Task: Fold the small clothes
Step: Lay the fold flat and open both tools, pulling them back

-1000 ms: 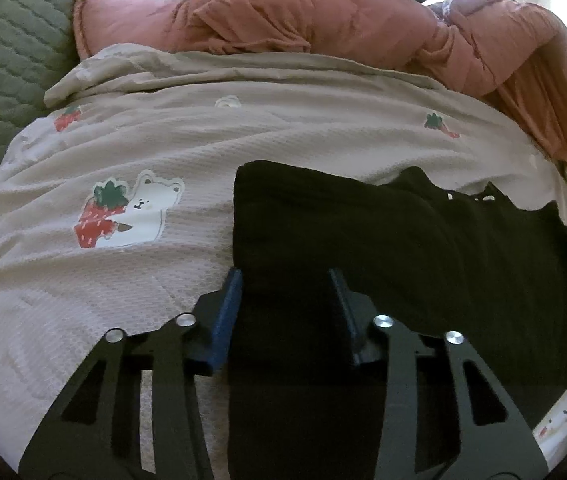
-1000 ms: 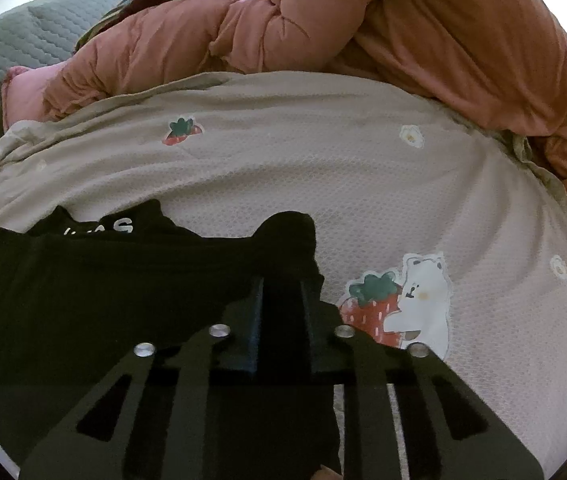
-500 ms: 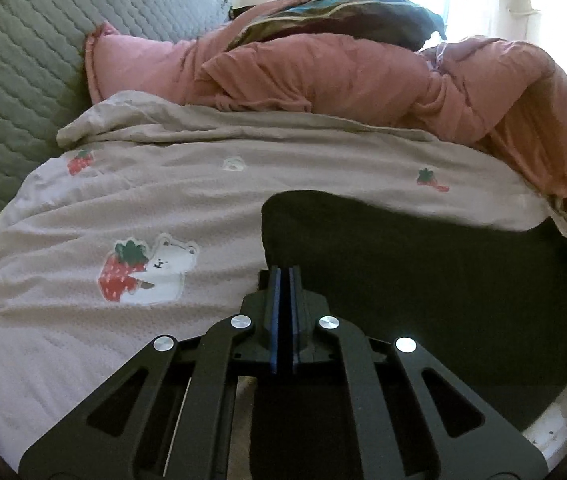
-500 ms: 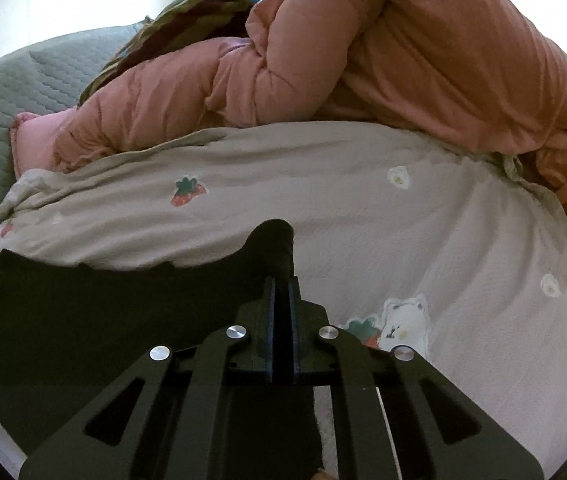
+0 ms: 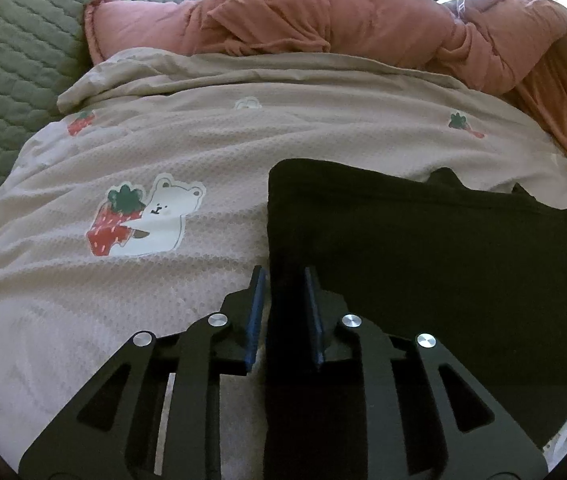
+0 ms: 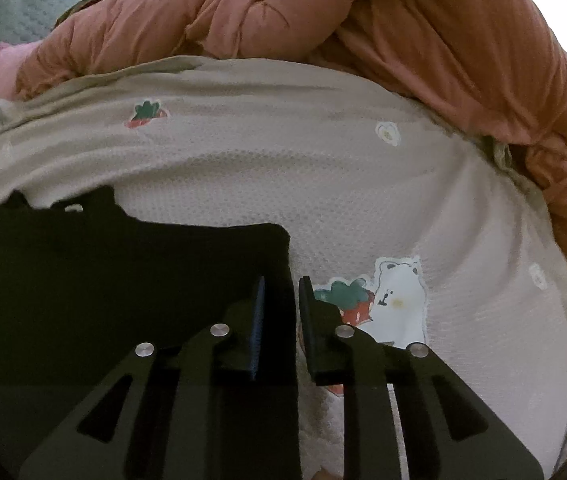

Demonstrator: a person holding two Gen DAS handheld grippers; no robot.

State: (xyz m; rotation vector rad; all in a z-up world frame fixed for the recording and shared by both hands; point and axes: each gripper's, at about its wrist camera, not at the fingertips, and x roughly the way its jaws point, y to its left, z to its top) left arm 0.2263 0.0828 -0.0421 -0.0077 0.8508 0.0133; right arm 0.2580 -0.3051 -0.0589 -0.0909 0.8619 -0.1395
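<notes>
Beige bedding (image 5: 211,152) printed with bears and strawberries is spread across the bed, backed by a heaped pink duvet (image 5: 363,24) and a green quilted headboard (image 5: 7,60). A black garment (image 5: 423,248) is laid flat on it, its far corner partly cut off at the frame edge. The left gripper (image 5: 285,314) is seen parted over the garment's left edge, and the right gripper (image 6: 279,320) parted over its right edge; nothing is clamped by either.
</notes>
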